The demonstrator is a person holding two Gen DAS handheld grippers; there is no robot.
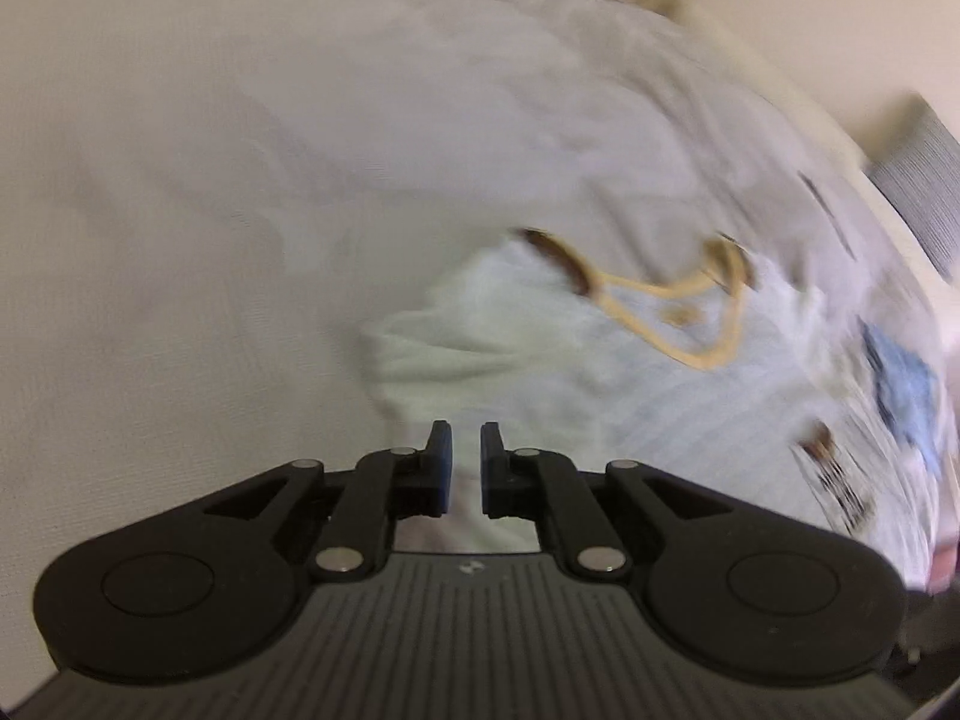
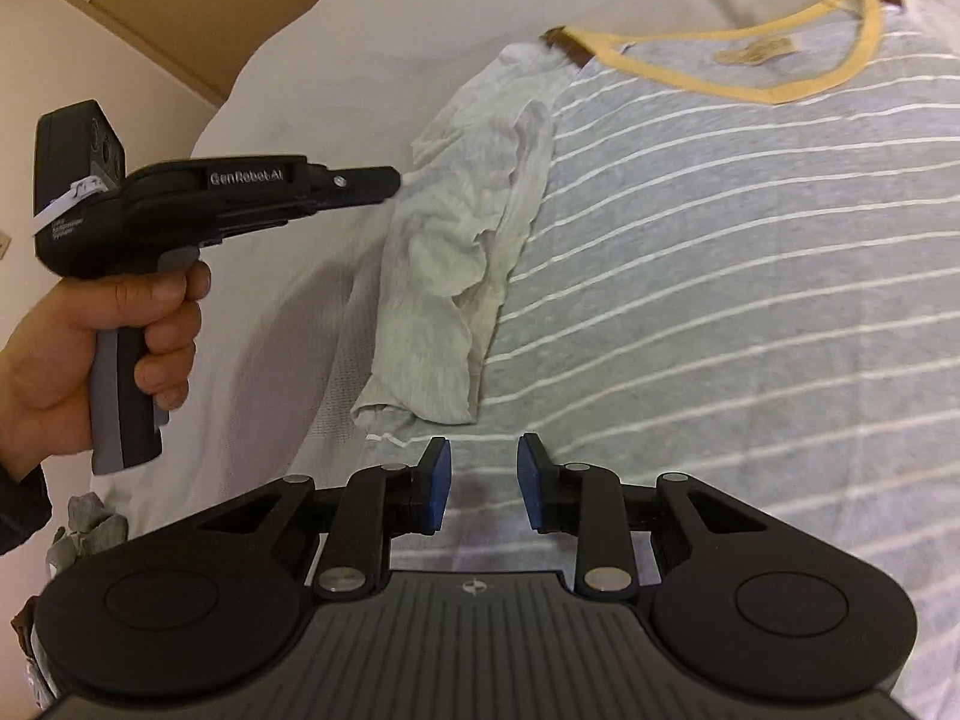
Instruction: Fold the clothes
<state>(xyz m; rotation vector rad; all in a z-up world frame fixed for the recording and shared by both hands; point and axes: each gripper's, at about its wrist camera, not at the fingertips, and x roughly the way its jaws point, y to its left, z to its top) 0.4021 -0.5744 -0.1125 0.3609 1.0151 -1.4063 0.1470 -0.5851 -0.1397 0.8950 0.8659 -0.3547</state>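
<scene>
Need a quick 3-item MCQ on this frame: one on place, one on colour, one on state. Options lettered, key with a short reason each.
1. Where does the folded-over sleeve lie on the striped T-shirt in the right wrist view?
A. along its left edge
B. across the neckline
C. off the bed

2. What colour is the neckline trim?
A. red
B. yellow
C. green

3. How do the fingers of the right gripper stand?
A. shut on the sleeve
B. shut on the collar
C. apart, holding nothing

Key:
1 A, the pale sleeve lies along the shirt's left side, with the left gripper at it.
2 B, a yellow band rims the neck opening.
3 C, striped cloth shows through the gap between the blue pads.
</scene>
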